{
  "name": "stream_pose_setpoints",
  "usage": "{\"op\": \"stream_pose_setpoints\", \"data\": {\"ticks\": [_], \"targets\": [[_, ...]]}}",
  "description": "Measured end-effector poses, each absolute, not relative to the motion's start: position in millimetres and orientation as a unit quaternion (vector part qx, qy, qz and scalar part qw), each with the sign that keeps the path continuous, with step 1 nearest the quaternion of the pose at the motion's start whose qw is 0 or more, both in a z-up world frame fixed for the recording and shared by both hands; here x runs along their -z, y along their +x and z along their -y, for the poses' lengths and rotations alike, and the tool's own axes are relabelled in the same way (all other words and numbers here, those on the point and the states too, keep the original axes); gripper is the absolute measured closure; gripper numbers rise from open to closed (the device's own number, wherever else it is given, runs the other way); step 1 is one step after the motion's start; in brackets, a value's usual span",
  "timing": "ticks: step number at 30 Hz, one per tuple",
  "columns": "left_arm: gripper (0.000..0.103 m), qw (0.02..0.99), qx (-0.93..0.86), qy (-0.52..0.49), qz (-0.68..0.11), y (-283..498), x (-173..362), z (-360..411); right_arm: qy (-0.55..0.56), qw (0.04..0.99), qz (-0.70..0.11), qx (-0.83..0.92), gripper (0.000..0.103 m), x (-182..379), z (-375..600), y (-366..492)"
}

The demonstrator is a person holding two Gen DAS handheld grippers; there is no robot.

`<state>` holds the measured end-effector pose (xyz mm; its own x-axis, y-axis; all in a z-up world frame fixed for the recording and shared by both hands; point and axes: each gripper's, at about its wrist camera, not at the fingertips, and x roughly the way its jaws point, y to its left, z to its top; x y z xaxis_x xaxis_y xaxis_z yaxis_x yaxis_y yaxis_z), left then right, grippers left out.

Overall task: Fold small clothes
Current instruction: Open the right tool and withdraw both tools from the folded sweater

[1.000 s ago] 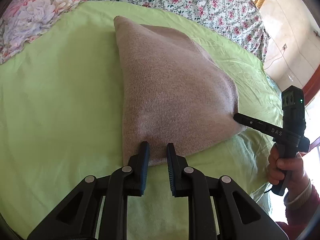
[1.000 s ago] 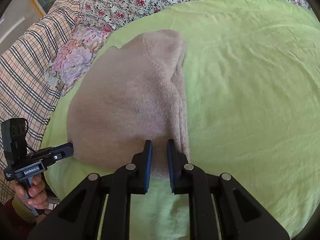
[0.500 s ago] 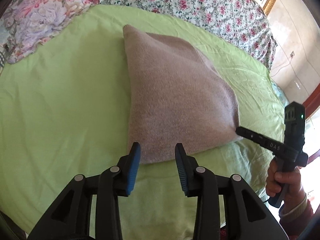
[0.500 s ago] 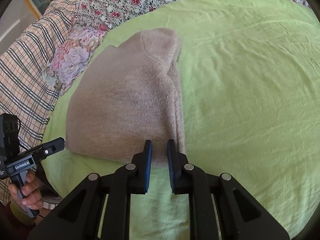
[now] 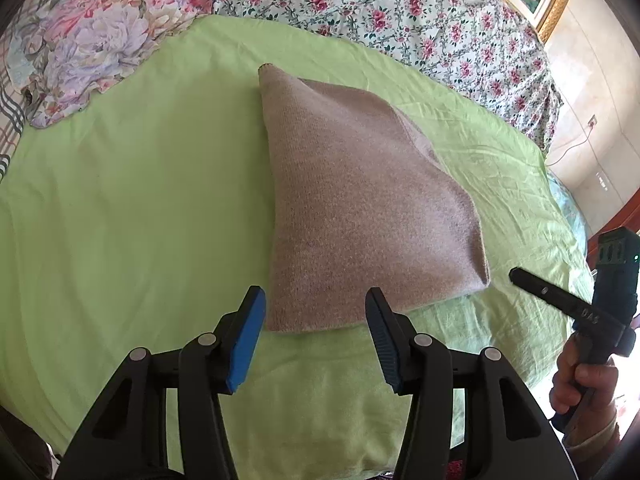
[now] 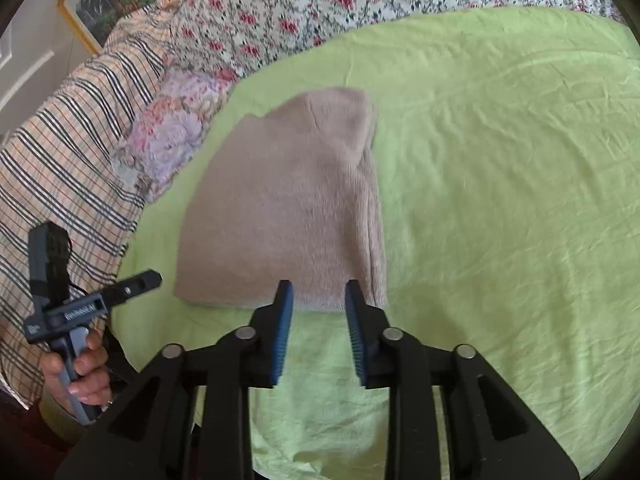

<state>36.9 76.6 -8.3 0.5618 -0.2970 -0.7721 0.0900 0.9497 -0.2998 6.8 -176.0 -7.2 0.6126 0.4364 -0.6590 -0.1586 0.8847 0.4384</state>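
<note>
A beige knitted garment (image 5: 360, 208) lies folded flat on the green sheet (image 5: 140, 208); it also shows in the right wrist view (image 6: 288, 208). My left gripper (image 5: 316, 300) is open and empty, its tips at the garment's near edge. My right gripper (image 6: 319, 292) is open and empty at the garment's near right corner. Each gripper shows in the other's view: the right gripper (image 5: 520, 278) just off the garment's right corner, the left gripper (image 6: 154, 278) just off its left corner.
A floral quilt (image 5: 400, 16) lies along the far side of the bed, a floral pillow (image 5: 88, 40) at the far left. A checked blanket (image 6: 68, 152) covers the left in the right wrist view. The green sheet (image 6: 500, 180) spreads wide to the right.
Both grippers have opened and let go of the garment's near edge, the left first. Both drew back a little, and the garment now lies flat.
</note>
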Motion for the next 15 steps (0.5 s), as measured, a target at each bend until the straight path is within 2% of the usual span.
{"op": "stream_pose_setpoints", "data": {"ticks": [5,7,8,9,10,15], "targets": [[0.046,0.880,0.103,-0.110,-0.450,29.6,-7.0,-82.3,0.182,0.887,-0.390,-0.165,0.063,-13.1,182.4,1.7],[0.037,0.890,0.092,-0.092,-0.438,20.2,-19.8,-80.2,0.173,0.890,-0.386,-0.170,0.053,-21.3,178.4,-5.2],[0.027,0.892,0.087,-0.086,-0.434,17.1,-23.1,-79.0,0.164,0.892,-0.385,-0.170,0.049,-24.4,175.3,-9.1],[0.023,0.898,0.078,-0.075,-0.427,10.3,-28.3,-77.0,0.152,0.896,-0.382,-0.171,0.042,-27.6,170.8,-14.3],[0.023,0.900,0.077,-0.071,-0.423,7.2,-31.0,-75.9,0.139,0.898,-0.380,-0.172,0.036,-29.5,166.4,-19.1],[0.020,0.902,0.070,-0.045,-0.423,-6.7,-26.3,-65.6,0.101,0.902,-0.380,-0.180,0.022,-22.3,150.2,-29.8]]}}
